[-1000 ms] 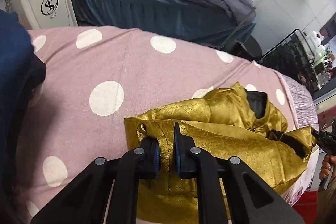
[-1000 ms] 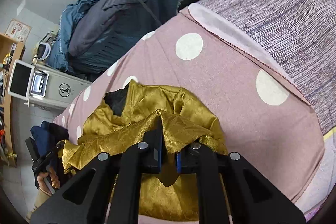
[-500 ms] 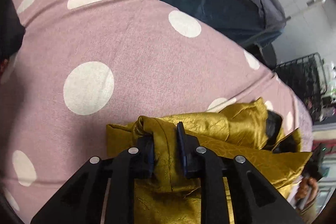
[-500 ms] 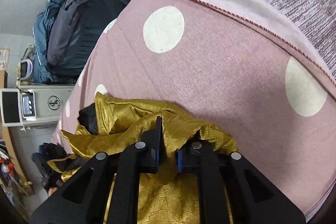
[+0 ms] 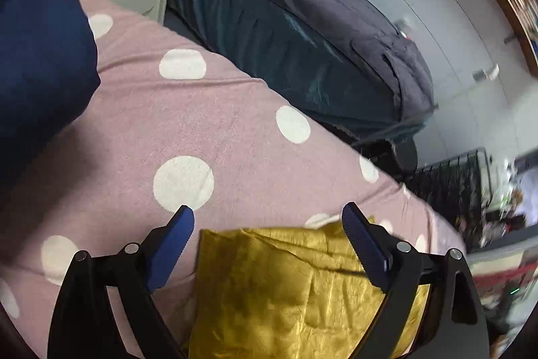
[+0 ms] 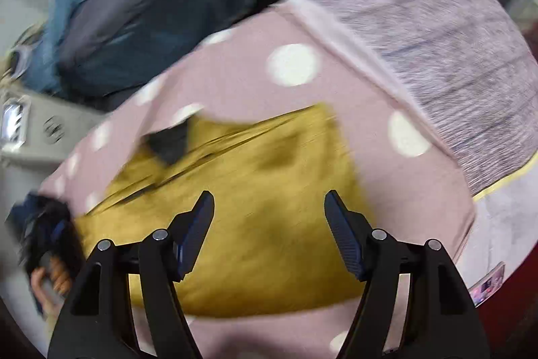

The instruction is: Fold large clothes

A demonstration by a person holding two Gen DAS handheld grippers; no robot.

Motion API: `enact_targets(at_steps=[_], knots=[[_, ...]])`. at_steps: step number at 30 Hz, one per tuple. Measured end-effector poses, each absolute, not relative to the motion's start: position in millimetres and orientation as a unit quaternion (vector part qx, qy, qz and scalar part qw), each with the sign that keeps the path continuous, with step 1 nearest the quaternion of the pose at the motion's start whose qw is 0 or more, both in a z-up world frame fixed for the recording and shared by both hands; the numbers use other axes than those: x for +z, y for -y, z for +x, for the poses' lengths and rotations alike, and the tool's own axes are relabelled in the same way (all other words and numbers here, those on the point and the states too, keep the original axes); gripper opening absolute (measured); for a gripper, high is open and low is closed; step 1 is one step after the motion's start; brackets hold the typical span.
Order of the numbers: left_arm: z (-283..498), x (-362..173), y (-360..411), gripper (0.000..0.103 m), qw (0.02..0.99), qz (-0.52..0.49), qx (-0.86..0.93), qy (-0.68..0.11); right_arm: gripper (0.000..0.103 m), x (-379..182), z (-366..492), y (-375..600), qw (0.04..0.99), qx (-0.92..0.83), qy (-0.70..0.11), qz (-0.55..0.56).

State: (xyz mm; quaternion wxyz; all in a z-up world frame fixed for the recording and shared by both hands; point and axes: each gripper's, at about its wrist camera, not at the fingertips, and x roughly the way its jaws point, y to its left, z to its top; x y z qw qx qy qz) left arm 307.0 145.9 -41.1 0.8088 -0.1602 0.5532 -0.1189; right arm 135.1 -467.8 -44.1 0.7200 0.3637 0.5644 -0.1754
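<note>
Both grippers, left (image 5: 267, 217) and right (image 6: 269, 202), have just been opening, jaws spread, letting go the gold garment (image 6: 255, 217); it lies flat at 6 o'clock on the spotted sheet (image 5: 235, 123).

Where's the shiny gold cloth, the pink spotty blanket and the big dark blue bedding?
gold cloth (image 6: 269, 224): right wrist view, its flat middle.
pink spotty blanket (image 5: 235, 123): left wrist view, bare pink between dots.
dark blue bedding (image 5: 269, 32): left wrist view, its front side.
</note>
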Motion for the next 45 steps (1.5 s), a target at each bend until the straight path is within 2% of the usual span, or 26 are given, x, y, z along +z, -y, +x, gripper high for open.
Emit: enact_targets(at_steps=[4,9,13,16,17,45], knots=[[262.7,-40.9,-116.0,0.089,0.816,-0.071,-0.144,-0.556,0.072,40.0,142.5,374.4,0.750,-0.058,-0.575,0.322],[198.3,-55.5,-84.8,0.089,0.807,0.006,-0.175,-0.564,0.078,145.4,133.8,278.7,0.748,0.123,-0.553,0.345],[161.0,-60.8,-75.0,0.089,0.802,0.034,-0.192,-0.564,0.084,245.0,104.2,238.9,0.779,0.208,-0.488,0.335],[148.5,-60.3,-80.4,0.089,0.801,0.042,-0.191,-0.566,0.084,296.3,86.4,222.7,0.808,0.235,-0.441,0.313],[147.1,-60.5,-80.7,0.089,0.801,0.048,-0.189,-0.566,0.088,305.4,81.6,217.2,0.820,0.243,-0.426,0.297],[122.8,-56.9,-118.9,0.089,0.809,0.043,-0.152,-0.566,0.089,303.0,39.9,224.9,0.831,0.242,-0.401,0.299]])
